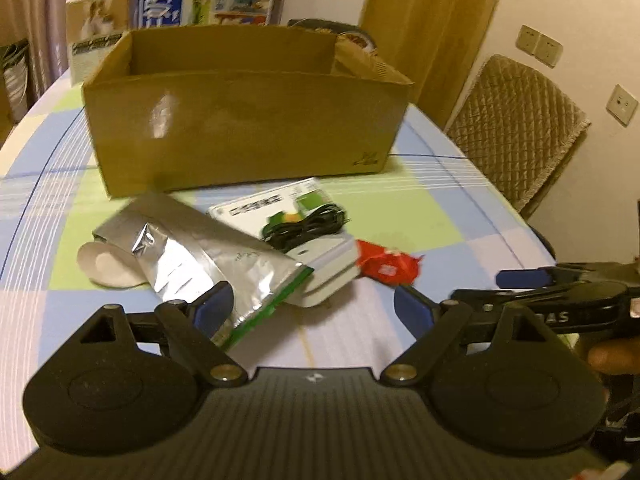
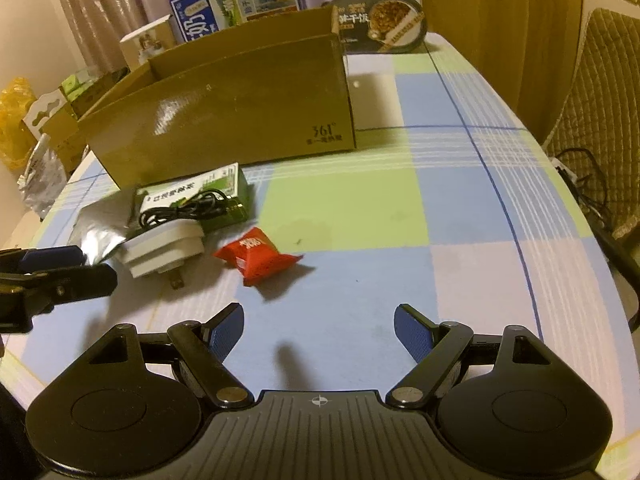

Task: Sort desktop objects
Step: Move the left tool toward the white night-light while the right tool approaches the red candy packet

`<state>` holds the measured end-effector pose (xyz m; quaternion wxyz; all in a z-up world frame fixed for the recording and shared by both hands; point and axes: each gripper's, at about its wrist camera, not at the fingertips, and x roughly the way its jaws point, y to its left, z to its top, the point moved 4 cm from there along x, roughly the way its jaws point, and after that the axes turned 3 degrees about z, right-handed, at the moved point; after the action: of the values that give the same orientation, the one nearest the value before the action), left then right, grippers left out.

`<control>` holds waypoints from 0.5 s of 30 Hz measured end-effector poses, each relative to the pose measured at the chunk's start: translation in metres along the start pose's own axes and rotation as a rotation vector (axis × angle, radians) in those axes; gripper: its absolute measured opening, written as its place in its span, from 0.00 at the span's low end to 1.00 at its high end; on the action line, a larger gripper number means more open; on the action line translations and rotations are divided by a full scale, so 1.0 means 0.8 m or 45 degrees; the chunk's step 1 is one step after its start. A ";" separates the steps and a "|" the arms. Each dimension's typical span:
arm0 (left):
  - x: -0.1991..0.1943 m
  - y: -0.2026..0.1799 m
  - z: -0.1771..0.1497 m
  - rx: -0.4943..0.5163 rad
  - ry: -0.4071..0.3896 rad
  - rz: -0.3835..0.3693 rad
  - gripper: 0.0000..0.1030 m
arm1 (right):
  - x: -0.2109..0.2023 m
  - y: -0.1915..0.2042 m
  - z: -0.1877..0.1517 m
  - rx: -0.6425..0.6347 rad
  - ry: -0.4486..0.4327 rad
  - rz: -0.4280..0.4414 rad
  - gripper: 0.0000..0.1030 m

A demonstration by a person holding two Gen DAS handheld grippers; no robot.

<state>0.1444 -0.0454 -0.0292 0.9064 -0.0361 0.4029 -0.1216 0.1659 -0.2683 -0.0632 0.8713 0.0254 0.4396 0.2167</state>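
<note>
A pile lies on the checked tablecloth in front of the cardboard box [image 1: 248,120]: a silver foil pouch [image 1: 200,264], a green-and-white carton [image 1: 272,204], a coiled black cable [image 1: 304,224], a white plug adapter [image 1: 324,268] and a red snack packet [image 1: 388,266]. My left gripper [image 1: 314,312] is open just short of the pile, and the pouch's near corner lies by its left finger without being pressed. My right gripper [image 2: 320,332] is open over bare cloth, with the red packet [image 2: 260,258] ahead of it and slightly left. The adapter [image 2: 164,246] sits left of the packet.
A white round disc [image 1: 104,268] pokes out left of the pouch. Behind the box stand a milk carton case [image 2: 240,0], a small photo box [image 1: 98,32] and a food bowl [image 2: 384,20]. A padded chair [image 1: 516,128] is at the right edge. My two grippers are close side by side.
</note>
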 end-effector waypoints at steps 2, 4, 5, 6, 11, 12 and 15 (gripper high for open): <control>0.004 0.018 -0.003 -0.048 0.016 0.034 0.82 | 0.003 -0.002 0.000 0.006 0.006 -0.002 0.77; 0.005 0.036 -0.006 -0.084 0.025 0.081 0.82 | 0.006 -0.002 -0.001 0.009 0.011 0.000 0.78; 0.004 0.047 -0.008 -0.102 0.030 0.107 0.82 | 0.007 -0.001 -0.001 0.008 0.012 0.000 0.78; 0.002 0.055 -0.009 -0.115 0.032 0.130 0.82 | 0.008 -0.001 -0.001 0.006 0.012 0.001 0.78; -0.008 0.061 -0.006 -0.065 -0.004 0.185 0.82 | 0.014 0.002 0.001 0.003 0.012 0.006 0.78; -0.010 0.057 -0.003 -0.044 -0.022 0.178 0.82 | 0.014 0.003 0.002 0.004 0.011 0.008 0.78; -0.012 0.035 0.007 0.018 -0.083 0.111 0.82 | 0.016 0.005 0.003 0.003 0.012 0.008 0.78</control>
<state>0.1480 -0.0164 -0.0228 0.9238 -0.0160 0.3734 -0.0834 0.1731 -0.2593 -0.0708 0.8685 0.0269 0.4438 0.2192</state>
